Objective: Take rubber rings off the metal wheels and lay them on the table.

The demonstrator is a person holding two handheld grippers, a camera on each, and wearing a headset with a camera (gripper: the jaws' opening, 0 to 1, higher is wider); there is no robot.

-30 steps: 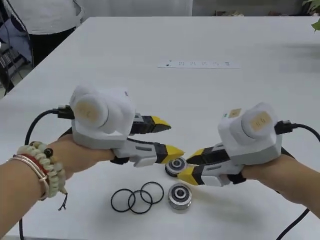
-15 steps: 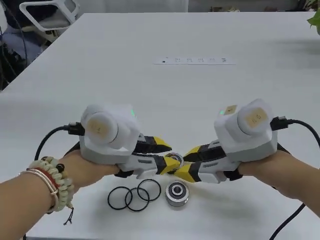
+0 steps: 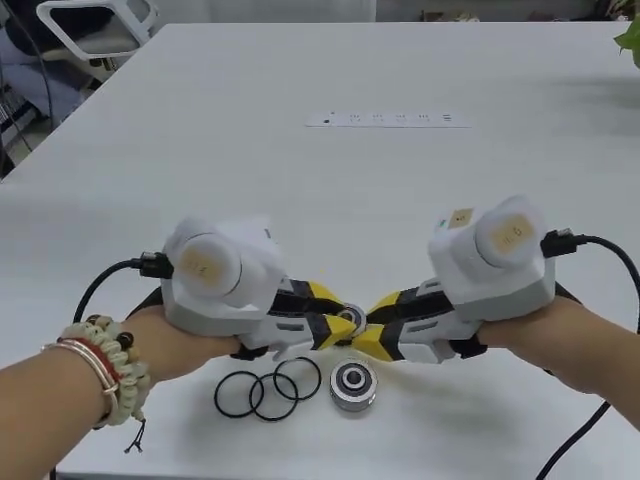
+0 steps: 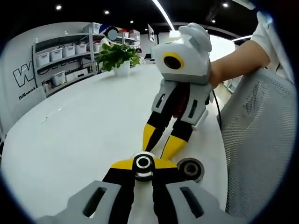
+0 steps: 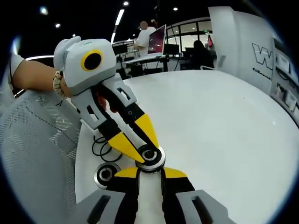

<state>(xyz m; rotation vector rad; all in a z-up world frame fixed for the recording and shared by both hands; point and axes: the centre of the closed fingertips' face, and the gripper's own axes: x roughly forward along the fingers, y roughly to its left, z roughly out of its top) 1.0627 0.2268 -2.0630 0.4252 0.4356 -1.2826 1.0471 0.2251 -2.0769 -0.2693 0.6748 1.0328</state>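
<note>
Lowest in the head view, three thin black rubber rings point(image 3: 268, 392) lie overlapping on the white table point(image 3: 300, 200), near the bottom centre. Just to their right a loose silver metal wheel point(image 3: 354, 386) with a dark rim lies flat, apart from both tools. In the right gripper view the same rings point(image 5: 99, 145) and loose wheel point(image 5: 106, 174) sit at lower left.

Just above them in the head view, the two tools meet tip to tip at mid-frame. The left gripper point(image 3: 338, 315) comes in from the left and the right gripper point(image 3: 370, 322) from the right. Between their yellow tips is a gripped silver metal wheel point(image 3: 350, 319), raised off the table.

In the left gripper view, the left gripper point(image 4: 143, 167) has its jaws drawn in to the wheel's width, one yellow tip on either side of the gripped silver metal wheel point(image 4: 143, 163). The right gripper point(image 4: 161, 142) reaches down to it from above, and the loose wheel point(image 4: 190, 169) lies to the lower right.

In the right gripper view, the right gripper point(image 5: 150, 171) is likewise narrowed on the wheel point(image 5: 152, 157) at its tips. The left gripper point(image 5: 140, 149) pinches it from the upper left.

Farther up the table lies a flat white strip point(image 3: 386, 120). A white office chair point(image 3: 95, 30) stands at the upper left.
</note>
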